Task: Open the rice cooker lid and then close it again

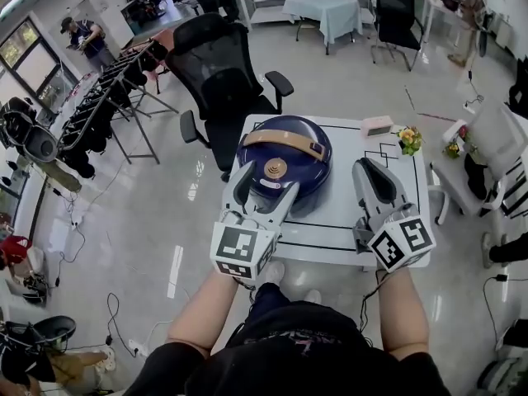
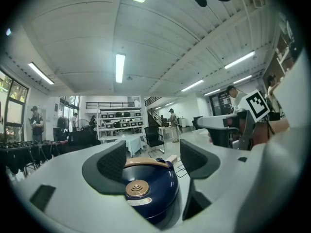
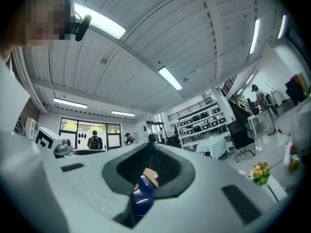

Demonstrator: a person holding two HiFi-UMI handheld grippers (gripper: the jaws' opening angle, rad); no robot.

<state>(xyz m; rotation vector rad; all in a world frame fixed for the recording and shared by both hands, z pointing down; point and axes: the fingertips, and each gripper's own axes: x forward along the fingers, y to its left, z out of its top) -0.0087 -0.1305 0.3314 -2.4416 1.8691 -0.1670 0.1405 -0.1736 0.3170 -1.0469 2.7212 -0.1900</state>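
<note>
On the worktop (image 1: 346, 225) | rice cooker (image 2: 154, 203): likely heavy, rigid, glossy-slick | best hold: front edge of lid (image 1: 290, 162) | left claw (image 1: 266, 180) open, right claw (image 1: 371, 172) closed, empty.

Field notes, surfaces. The rice cooker (image 1: 285, 157) has a glossy, smooth dark-blue shell that throws back the ceiling lights. Its handle (image 1: 283, 141) is tan and matt; the steam cap (image 1: 275, 168) is brassy and ridged in rings. The counter (image 1: 330, 221) is white and matt with printed black lines. My left hand-held gripper (image 2: 153, 161) and right hand-held gripper (image 3: 150, 171) are smooth matt grey plastic, with dark, finely textured pads (image 2: 112, 165). The floor (image 1: 165, 213) is pale, polished and reflective.
</note>
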